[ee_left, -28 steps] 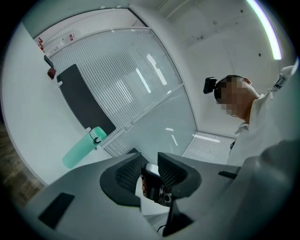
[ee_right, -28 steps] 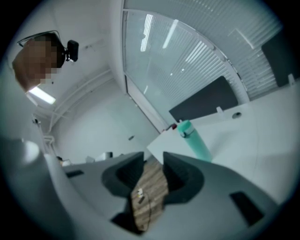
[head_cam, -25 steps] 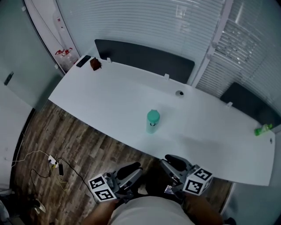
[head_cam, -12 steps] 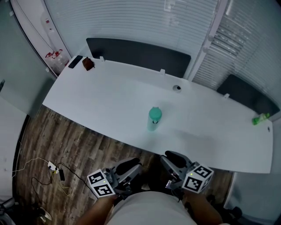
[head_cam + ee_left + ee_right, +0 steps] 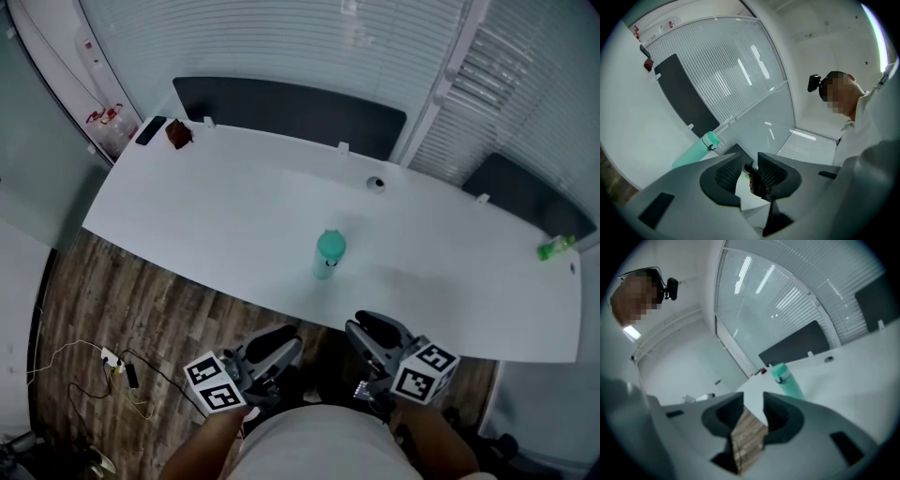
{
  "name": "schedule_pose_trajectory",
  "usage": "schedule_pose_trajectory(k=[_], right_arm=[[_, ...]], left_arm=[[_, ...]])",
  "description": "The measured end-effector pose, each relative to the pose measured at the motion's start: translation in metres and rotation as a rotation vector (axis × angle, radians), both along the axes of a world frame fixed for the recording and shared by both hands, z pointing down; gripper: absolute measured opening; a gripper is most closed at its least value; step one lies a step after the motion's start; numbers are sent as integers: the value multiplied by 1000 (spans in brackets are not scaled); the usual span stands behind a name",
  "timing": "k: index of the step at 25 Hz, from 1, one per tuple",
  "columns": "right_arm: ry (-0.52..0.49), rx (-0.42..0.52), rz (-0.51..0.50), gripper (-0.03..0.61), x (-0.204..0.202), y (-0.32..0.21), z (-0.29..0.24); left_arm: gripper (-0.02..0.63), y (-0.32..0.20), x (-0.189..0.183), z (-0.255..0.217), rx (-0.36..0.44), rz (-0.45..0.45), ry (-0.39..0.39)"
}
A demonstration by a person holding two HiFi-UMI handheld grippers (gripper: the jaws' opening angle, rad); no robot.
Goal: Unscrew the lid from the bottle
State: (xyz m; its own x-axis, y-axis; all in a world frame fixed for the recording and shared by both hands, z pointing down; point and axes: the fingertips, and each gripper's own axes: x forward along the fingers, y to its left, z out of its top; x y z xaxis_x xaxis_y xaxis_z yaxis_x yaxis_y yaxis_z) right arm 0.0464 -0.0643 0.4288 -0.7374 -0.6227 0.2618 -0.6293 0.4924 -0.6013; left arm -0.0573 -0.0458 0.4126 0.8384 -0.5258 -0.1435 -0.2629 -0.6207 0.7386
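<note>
A mint-green bottle [image 5: 325,262] with a teal lid [image 5: 330,245] stands upright near the front edge of the white table [image 5: 216,216]. Both grippers hang below the table edge, close to the person's body and well short of the bottle. The left gripper [image 5: 278,345] is open, with nothing between its jaws. The right gripper [image 5: 372,328] is likewise open and holds nothing. In the left gripper view the bottle [image 5: 693,153] lies up and left of that gripper [image 5: 749,169]. In the right gripper view the bottle [image 5: 788,382] stands just right of the gap in that gripper [image 5: 753,405].
A dark phone [image 5: 150,129] and a small brown object [image 5: 177,134] lie at the table's far left corner. A round cable port [image 5: 376,184] sits behind the bottle, a green item [image 5: 555,247] at the far right. Dark panels [image 5: 291,108] line the back; cables [image 5: 117,361] trail on the wooden floor.
Both grippers have crept a little toward the table's front edge. The bottle has stayed where it was, and the jaws look unchanged.
</note>
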Motion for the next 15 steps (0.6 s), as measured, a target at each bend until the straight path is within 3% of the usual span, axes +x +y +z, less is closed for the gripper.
schedule_pose_trajectory(k=[5, 10, 15], right_arm=[[57, 56, 2, 124, 3, -35, -3], [133, 95, -5, 126, -2, -70, 4], [261, 151, 24, 170, 0, -102, 15]], left_arm=[[121, -37, 6, 10, 74, 6, -121], [125, -73, 18, 39, 135, 7, -297], [219, -105, 32, 70, 221, -3, -514]])
